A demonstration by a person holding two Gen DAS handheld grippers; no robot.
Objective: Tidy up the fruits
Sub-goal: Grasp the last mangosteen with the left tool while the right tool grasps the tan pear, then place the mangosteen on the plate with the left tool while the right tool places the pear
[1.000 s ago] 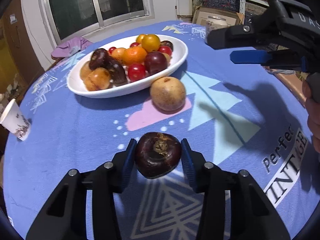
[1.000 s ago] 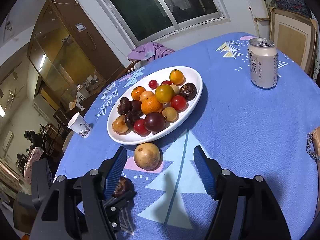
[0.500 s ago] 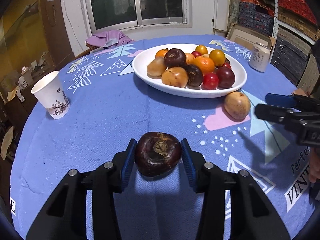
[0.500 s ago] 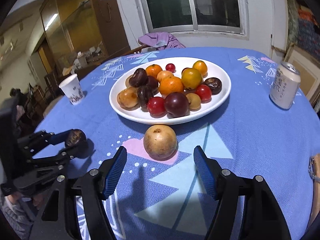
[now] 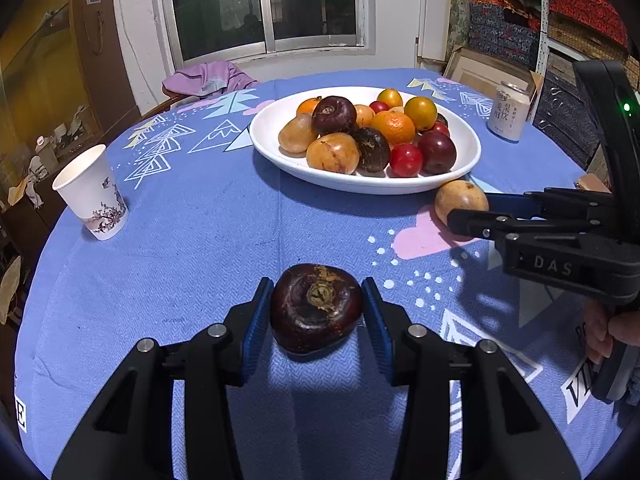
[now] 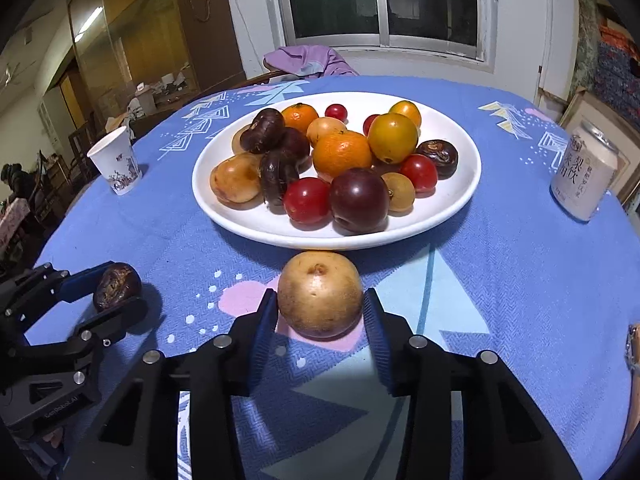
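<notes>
Left claw (image 5: 316,312): its blue pads are clamped on the dark fruit (image 5: 316,307), stem scar facing back toward the camera; whether the fruit is lifted or resting on the tabletop (image 5: 192,240) I cannot tell, though a shadow sits right beneath it.
Right claw (image 6: 320,320): its fingers flank the tan fruit (image 6: 320,294), pads at or almost at its sides; the frames do not settle whether it is gripped or only bracketed.
Tan fruit, place: on the cloth between the right claw's fingers, with the white dish (image 6: 460,200) just ahead of the tips.
Dark fruit, place: between the left claw's pads, with the dish well ahead and to the right.
Dish load: heaped with oranges, red and dark fruits, crowded toward the near rim.
Risk, slip: both fruits are round and smooth-skinned and look held by narrow contact at their widest girth, so a tilt in transit could roll either one out.
Risk, collision: the right claw lies across the left claw's forward-right path to the dish, so moving both together could knock them.
Risk, spill: setting a fruit on the heap could dislodge others over the shallow rim.
Risk, bystanders: paper cup (image 5: 93,196) far ahead-left of the left claw and drink can (image 6: 582,176) ahead-right of the right claw could be tipped by a wide swing.
</notes>
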